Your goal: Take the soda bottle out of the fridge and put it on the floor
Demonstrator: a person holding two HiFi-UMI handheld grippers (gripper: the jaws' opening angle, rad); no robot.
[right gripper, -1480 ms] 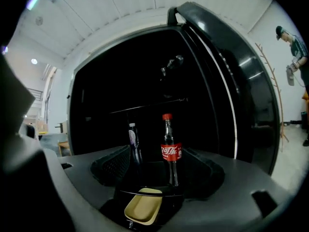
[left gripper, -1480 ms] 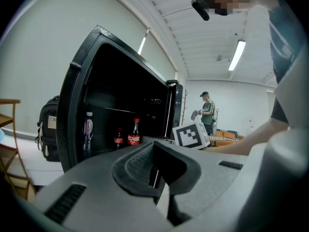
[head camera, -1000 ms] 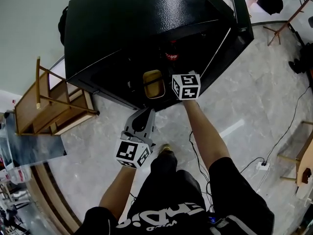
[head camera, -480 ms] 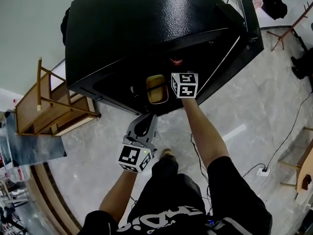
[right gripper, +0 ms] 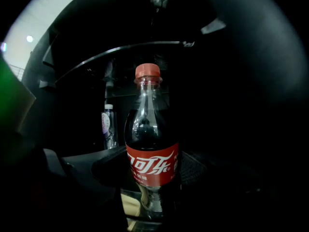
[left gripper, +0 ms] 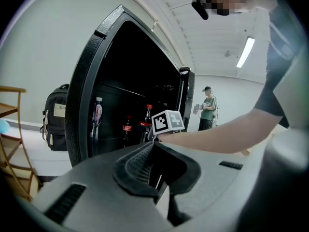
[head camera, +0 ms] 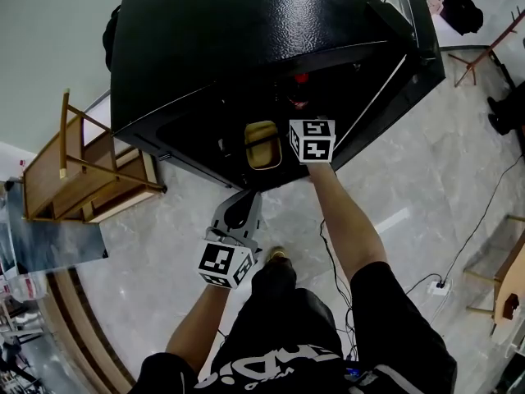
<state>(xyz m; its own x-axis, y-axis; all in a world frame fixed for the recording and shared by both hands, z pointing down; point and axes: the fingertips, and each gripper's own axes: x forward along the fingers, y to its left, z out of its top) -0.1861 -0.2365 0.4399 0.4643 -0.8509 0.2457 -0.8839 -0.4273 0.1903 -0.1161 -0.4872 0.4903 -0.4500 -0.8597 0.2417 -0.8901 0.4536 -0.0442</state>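
Note:
The black fridge (head camera: 246,39) stands open, its door (head camera: 414,23) swung to the right. My right gripper (right gripper: 152,170) reaches inside, and only its marker cube (head camera: 311,140) shows from above. Its jaws press both sides of the red label of an upright cola bottle (right gripper: 149,144) with a red cap (head camera: 301,78). The left gripper view shows that bottle (left gripper: 147,117) just beside the cube. My left gripper (head camera: 244,191) hangs outside the fridge near my knee, jaws together and holding nothing.
A second cola bottle (left gripper: 127,127) and a water bottle (left gripper: 97,114) stand in the fridge. A yellowish tub (head camera: 262,144) sits at its lower front. A wooden chair (head camera: 82,179) and a backpack (left gripper: 55,122) are left of it. A cable with power strip (head camera: 440,277) lies right. A person (left gripper: 207,109) stands behind.
The red cap now shows a little deeper in the fridge opening than before. My left gripper has sunk slightly toward me. The right cube has barely shifted.

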